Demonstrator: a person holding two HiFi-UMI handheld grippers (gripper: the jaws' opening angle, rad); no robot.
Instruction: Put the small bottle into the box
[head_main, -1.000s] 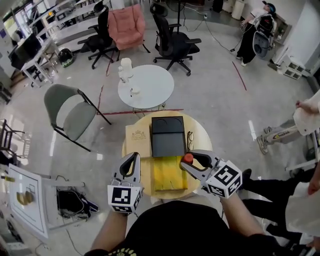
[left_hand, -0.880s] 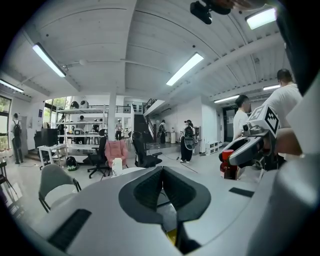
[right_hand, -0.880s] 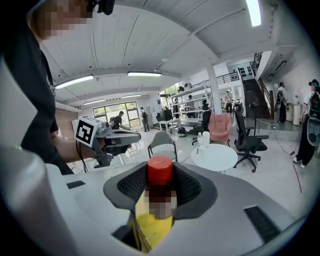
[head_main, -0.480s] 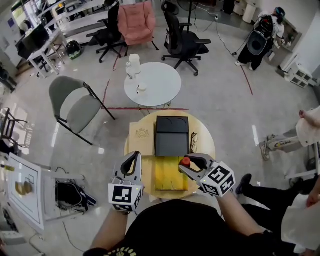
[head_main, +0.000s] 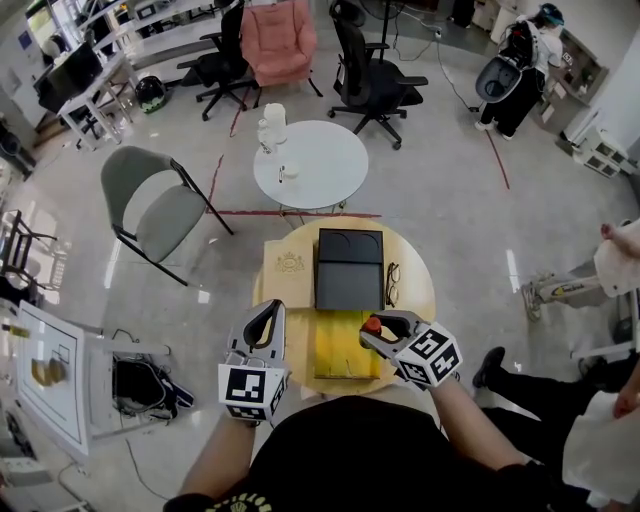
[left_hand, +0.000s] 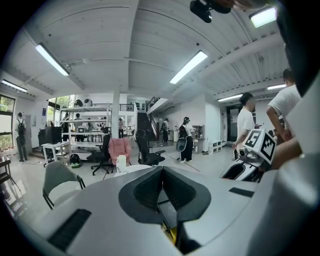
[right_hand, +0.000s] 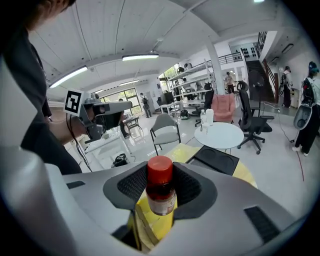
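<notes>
A small bottle (head_main: 372, 324) with a red cap and amber contents stands upright between the jaws of my right gripper (head_main: 376, 330), which is shut on it. In the right gripper view the bottle (right_hand: 160, 187) hangs just above the open yellow box (right_hand: 149, 225). In the head view the yellow box (head_main: 340, 350) lies at the near side of the round wooden table (head_main: 415, 280), and the bottle is over its right edge. My left gripper (head_main: 263, 322) is shut with nothing in it, left of the box. Its closed jaws fill the left gripper view (left_hand: 161, 194).
A black tray (head_main: 349, 268) lies beyond the yellow box, with a pale wooden lid (head_main: 288, 273) to its left and a pair of glasses (head_main: 392, 284) to its right. A white round table (head_main: 310, 163), a grey chair (head_main: 150, 215) and office chairs stand farther off.
The right gripper with the bottle has edged slightly nearer and lower over the box's right edge. The left gripper has barely moved.
</notes>
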